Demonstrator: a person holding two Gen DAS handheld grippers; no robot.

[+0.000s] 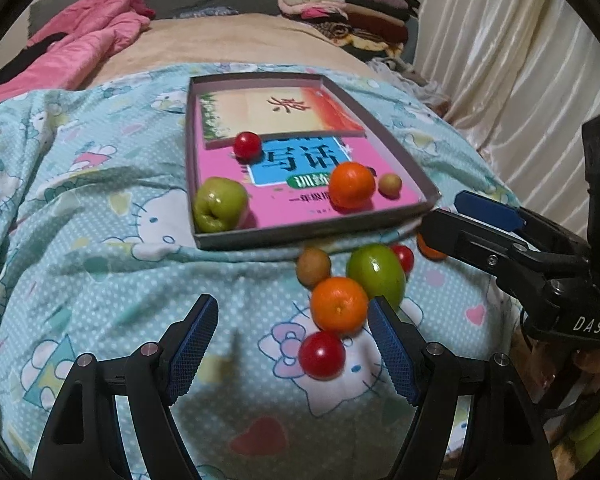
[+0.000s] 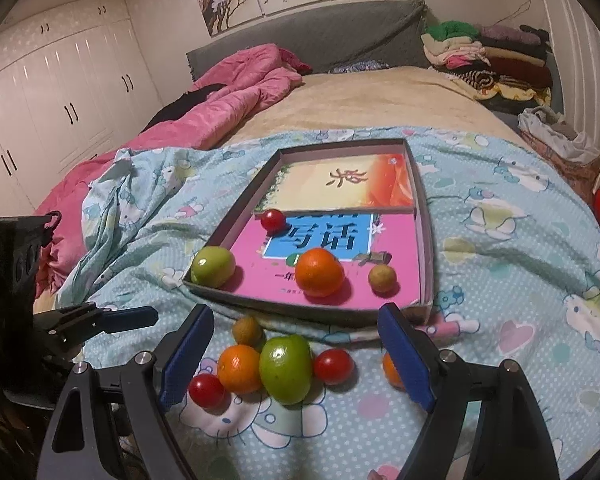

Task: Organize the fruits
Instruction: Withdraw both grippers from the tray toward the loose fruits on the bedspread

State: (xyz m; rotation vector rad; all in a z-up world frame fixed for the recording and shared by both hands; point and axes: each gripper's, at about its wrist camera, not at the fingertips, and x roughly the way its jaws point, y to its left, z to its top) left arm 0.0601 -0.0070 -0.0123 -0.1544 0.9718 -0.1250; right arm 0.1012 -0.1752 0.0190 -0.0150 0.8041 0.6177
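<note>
A shallow grey tray [image 1: 300,237] [image 2: 300,311] on the bed holds a green apple [image 1: 219,205], a cherry tomato [image 1: 247,145], an orange [image 1: 352,184] and a small brown fruit [image 1: 390,185]. Loose fruits lie on the quilt in front of it: a green fruit [image 2: 286,368], an orange [image 2: 240,368], two cherry tomatoes [image 2: 207,390] [image 2: 333,366], a brown fruit [image 2: 247,330] and a half-hidden orange [image 2: 392,368]. My left gripper [image 1: 292,348] is open above the near tomato [image 1: 322,354]. My right gripper [image 2: 298,356] is open over the cluster, touching nothing.
Two books line the tray's floor. The blue cartoon quilt [image 1: 100,240] is rumpled on the left. A pink duvet [image 2: 228,96] and folded clothes [image 2: 484,56] lie at the head of the bed. Curtains [image 1: 520,80] hang on the right and wardrobes [image 2: 60,92] stand on the left.
</note>
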